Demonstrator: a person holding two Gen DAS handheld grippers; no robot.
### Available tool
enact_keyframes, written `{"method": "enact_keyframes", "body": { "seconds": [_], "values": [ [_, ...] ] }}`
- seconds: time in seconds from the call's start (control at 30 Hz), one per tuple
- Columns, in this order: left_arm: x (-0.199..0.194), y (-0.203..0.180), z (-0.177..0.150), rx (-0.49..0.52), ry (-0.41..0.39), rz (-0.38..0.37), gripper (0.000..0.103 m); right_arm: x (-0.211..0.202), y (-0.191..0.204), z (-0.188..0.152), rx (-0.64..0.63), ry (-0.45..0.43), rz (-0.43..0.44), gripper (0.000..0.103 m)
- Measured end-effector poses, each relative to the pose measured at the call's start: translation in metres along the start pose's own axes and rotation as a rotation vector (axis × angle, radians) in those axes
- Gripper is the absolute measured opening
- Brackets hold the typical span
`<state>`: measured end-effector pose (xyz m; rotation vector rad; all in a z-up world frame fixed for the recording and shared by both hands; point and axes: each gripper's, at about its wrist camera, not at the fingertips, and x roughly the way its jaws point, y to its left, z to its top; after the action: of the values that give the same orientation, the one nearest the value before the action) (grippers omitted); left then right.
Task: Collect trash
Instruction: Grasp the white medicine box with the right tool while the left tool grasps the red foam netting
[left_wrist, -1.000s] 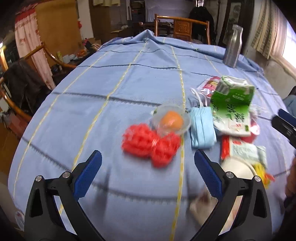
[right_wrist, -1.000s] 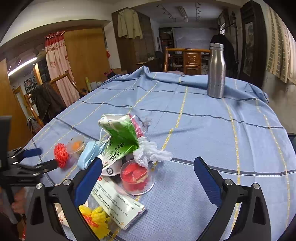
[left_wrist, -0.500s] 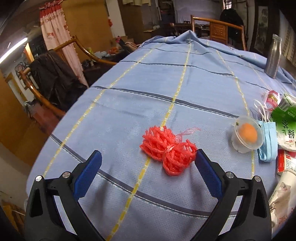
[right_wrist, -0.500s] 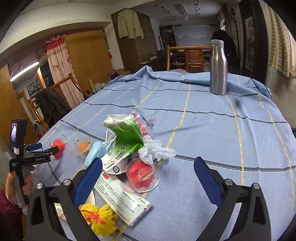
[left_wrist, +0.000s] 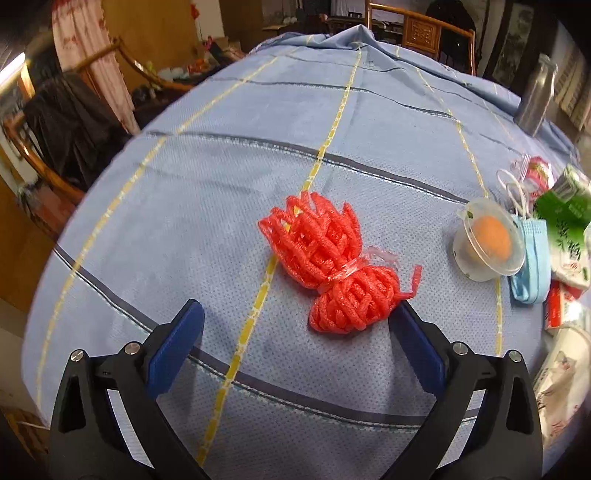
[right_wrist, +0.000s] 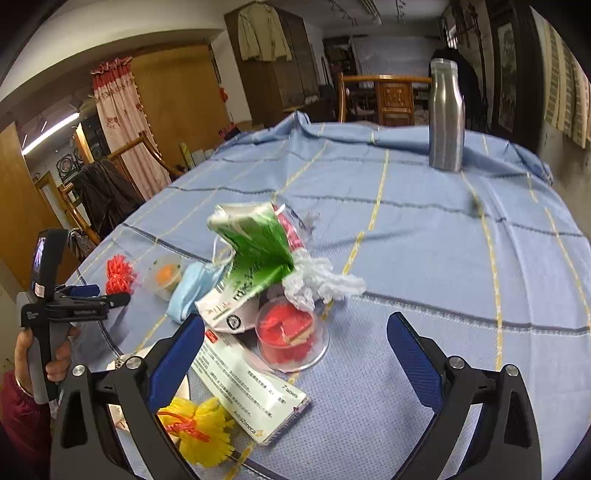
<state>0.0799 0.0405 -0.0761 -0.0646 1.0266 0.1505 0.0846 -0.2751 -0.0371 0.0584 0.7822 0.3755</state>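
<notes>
Red foam netting (left_wrist: 332, 273), cinched at the waist with a clear plastic tie, lies on the blue tablecloth (left_wrist: 221, 177) by itself, well apart from the main heap of litter. The left gripper (left_wrist: 295, 328) has its jaws spread wide around the net's near end; the right-hand pad looks to be just touching the foam, the left-hand one is well clear, so nothing is grasped yet. The net looks soft and springy, likely to squash when pinched.

By the look of the table, collecting has barely begun (no bin or bag shows in either view). The right gripper (right_wrist: 295, 332) hangs released and empty above the pile: a green pack (right_wrist: 255, 251), a blue mask (right_wrist: 192, 288), a lidded cup (right_wrist: 166, 277) holding something orange, a clear cup (right_wrist: 291, 339) with red scraps, a white crumpled bag (right_wrist: 317, 284), a printed leaflet (right_wrist: 251, 387) and a yellow net (right_wrist: 203, 432). A steel bottle (right_wrist: 446, 118) stands far off and is probably not rubbish
</notes>
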Motion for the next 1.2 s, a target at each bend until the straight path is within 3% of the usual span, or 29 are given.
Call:
{"method": "enact_keyframes", "body": {
  "seconds": [0.17, 0.37, 0.43, 0.57, 0.77, 0.93, 1.13, 1.2],
  "values": [
    [-0.001, -0.002, -0.001, 0.005, -0.003, 0.005, 0.097, 0.016, 0.003, -0.006, -0.013, 0.089, 0.028, 0.097],
    [-0.001, -0.003, -0.001, 0.004, -0.003, 0.001, 0.097, 0.034, 0.038, -0.022, -0.172, 0.22, 0.092, 0.096],
    [-0.001, -0.004, -0.001, 0.004, -0.003, 0.002, 0.097, 0.032, 0.046, -0.025, -0.201, 0.225, 0.127, 0.095],
    [-0.001, -0.003, -0.001, 0.005, -0.003, 0.002, 0.097, 0.03, 0.049, -0.026, -0.212, 0.222, 0.127, 0.084],
    [-0.001, -0.003, -0.001, 0.005, -0.003, 0.002, 0.097, 0.033, 0.027, -0.021, -0.129, 0.214, -0.005, 0.082],
    [-0.001, -0.002, -0.001, 0.005, -0.003, 0.002, 0.097, 0.037, 0.051, -0.027, -0.245, 0.246, 0.043, 0.082],
    [-0.001, -0.002, -0.002, 0.006, -0.002, 0.003, 0.097, 0.045, 0.049, -0.019, -0.232, 0.245, 0.065, 0.084],
    [-0.001, -0.002, -0.002, 0.005, -0.002, 0.002, 0.097, 0.042, 0.054, -0.021, -0.253, 0.244, 0.118, 0.074]
  ]
}}
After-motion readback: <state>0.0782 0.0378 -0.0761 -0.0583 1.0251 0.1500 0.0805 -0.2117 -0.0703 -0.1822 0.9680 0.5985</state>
